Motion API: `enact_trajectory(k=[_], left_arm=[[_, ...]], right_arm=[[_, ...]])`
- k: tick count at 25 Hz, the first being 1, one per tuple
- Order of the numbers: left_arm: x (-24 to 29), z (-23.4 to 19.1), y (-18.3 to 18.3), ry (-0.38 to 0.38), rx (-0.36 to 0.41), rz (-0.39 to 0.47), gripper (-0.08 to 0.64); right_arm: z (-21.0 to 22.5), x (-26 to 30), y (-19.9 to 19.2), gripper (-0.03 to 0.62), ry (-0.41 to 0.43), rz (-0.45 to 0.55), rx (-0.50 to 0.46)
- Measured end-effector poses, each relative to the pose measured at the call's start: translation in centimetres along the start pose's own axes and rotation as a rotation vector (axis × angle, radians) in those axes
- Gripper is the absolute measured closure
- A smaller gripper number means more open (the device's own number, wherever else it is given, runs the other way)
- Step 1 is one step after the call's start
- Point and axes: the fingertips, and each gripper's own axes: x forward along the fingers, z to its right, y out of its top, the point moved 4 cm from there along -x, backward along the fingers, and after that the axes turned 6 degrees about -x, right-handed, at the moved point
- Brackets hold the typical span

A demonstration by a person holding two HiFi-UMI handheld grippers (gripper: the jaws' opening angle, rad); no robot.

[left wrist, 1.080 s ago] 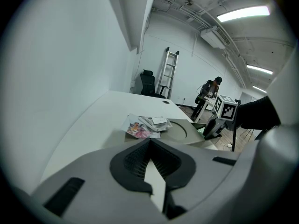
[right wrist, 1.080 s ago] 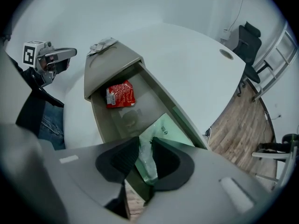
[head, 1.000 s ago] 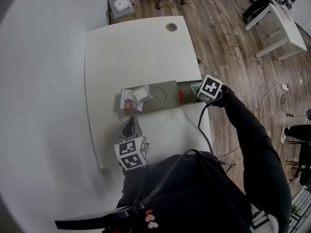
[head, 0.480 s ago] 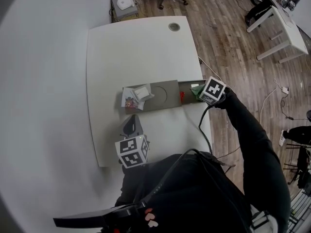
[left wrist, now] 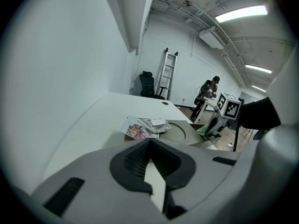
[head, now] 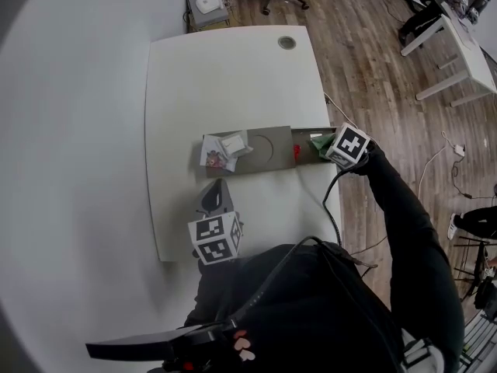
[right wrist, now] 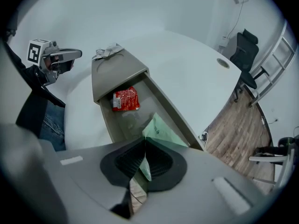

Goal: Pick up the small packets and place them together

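Right gripper view shows the right gripper (right wrist: 144, 146), fingers just closing, clenched on the edge of a seemingly light, floppy green packet (right wrist: 161, 130) inside the grey tray (right wrist: 117, 66); the left gripper (left wrist: 149, 143) is clenched, empty.

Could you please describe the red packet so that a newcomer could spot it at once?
On the white table lies a grey tray, flat-topped at one end, an open trough at the other. The red packet lies in the trough; the right gripper's jaws have just closed on its neighbour, the green packet, and the other packets are piled on the flat end.
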Motion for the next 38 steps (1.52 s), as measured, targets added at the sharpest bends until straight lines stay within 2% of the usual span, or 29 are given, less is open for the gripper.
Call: enact_trajectory(k=[13,19,25,34,38], left_arm=[[-0.3,0.2,-0.3,-0.010,0.007,0.022,0.560],[-0.9,0.1,0.0,-0.010,0.004,0.034,0.561],[-1.7,0.2,0.3,-0.012,0.004,0.042,0.560],[-2.1,-0.2,0.1,-0.013,-0.007,0.052,0.561],[-2.2,-0.5,0.0,-0.013,-0.014,0.051,0.561]], right_arm=[[0.3,-3.3,1.7,0.583,-0.089,0.058,-0.042],[0.1,-6.1,4.5,0.583,-0.140,0.110,-0.080],[-0.8,-8.0,8.3,0.583,-0.177,0.165,-0.158],[-2.9,-8.3,13.6,0.583,-0.158,0.246,-0.241],[-3.9,-7.6,14.9,0.583,-0.141,0.248,-0.267]])
